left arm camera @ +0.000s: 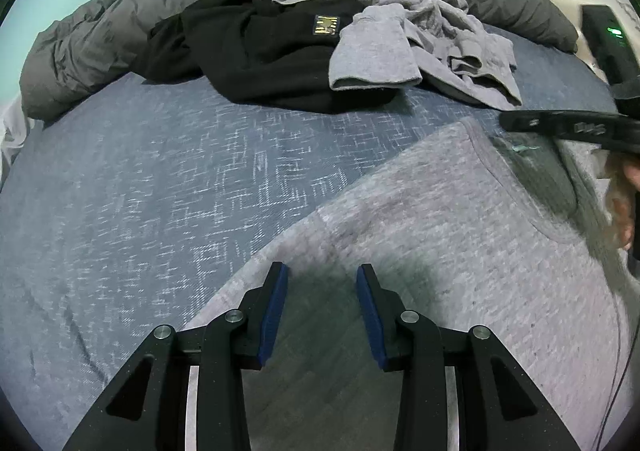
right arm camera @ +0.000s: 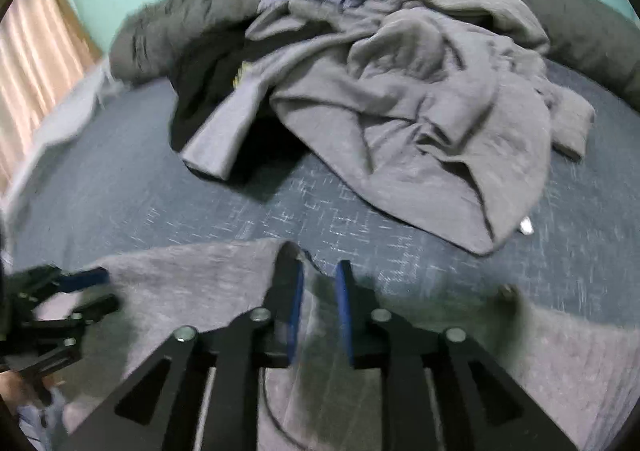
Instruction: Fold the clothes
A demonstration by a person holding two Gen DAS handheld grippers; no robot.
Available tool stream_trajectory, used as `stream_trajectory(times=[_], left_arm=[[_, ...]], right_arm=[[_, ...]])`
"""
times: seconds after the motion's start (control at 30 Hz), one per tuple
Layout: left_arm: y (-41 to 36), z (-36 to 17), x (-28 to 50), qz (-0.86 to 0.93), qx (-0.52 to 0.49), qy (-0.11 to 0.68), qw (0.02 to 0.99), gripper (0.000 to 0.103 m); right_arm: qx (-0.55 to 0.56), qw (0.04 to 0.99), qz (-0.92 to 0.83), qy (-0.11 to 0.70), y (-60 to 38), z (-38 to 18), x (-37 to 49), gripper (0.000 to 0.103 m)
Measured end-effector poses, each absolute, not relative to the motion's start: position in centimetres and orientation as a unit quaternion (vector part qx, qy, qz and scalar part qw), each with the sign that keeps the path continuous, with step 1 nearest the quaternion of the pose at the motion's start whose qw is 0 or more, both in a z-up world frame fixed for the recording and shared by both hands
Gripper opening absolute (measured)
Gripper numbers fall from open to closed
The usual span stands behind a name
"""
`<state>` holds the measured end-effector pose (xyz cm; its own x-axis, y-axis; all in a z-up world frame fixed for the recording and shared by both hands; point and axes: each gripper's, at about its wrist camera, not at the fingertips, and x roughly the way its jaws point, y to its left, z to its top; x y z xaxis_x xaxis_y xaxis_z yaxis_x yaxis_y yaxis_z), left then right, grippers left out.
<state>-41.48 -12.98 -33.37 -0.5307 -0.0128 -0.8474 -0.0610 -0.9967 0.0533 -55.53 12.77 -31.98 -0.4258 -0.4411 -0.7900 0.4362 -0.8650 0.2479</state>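
A light grey T-shirt (left arm camera: pixel 440 251) lies spread flat on the blue bed sheet (left arm camera: pixel 160 191), with its neckline toward the right in the left wrist view. My left gripper (left arm camera: pixel 322 271) hovers over the shirt's lower part, open, with nothing between its blue pads. In the right wrist view the right gripper (right arm camera: pixel 316 263) stands over the far edge of the same shirt (right arm camera: pixel 192 283). Its jaws are apart, and a raised bit of hem sits by the left fingertip, not pinched. The left gripper (right arm camera: pixel 96 291) shows at that view's left edge.
A heap of clothes lies farther back: a black garment (left arm camera: pixel 260 51) with a gold patch and a crumpled grey sweatshirt (right arm camera: pixel 420 123). A dark grey duvet (left arm camera: pixel 80 51) lines the far side against a teal wall. A black device (left arm camera: pixel 604 39) stands at the right, a curtain (right arm camera: pixel 32 71) at the left.
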Motion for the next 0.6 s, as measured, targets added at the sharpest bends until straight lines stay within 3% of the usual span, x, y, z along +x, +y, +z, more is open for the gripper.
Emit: stream_trajectory(times=[0.07, 0.6], left_arm=[[-13.2, -33.1, -40.9, 0.873, -0.485, 0.042, 0.012, 0.039], [-12.4, -30.8, -29.7, 0.865, -0.501, -0.019, 0.001, 0.045]], right_arm=[[0.475, 0.262, -0.84, -0.028, 14.8, -31.5, -55.0, 0.05], [0.45, 0.143, -0.873, -0.125, 41.6, -26.1, -42.9, 0.059]])
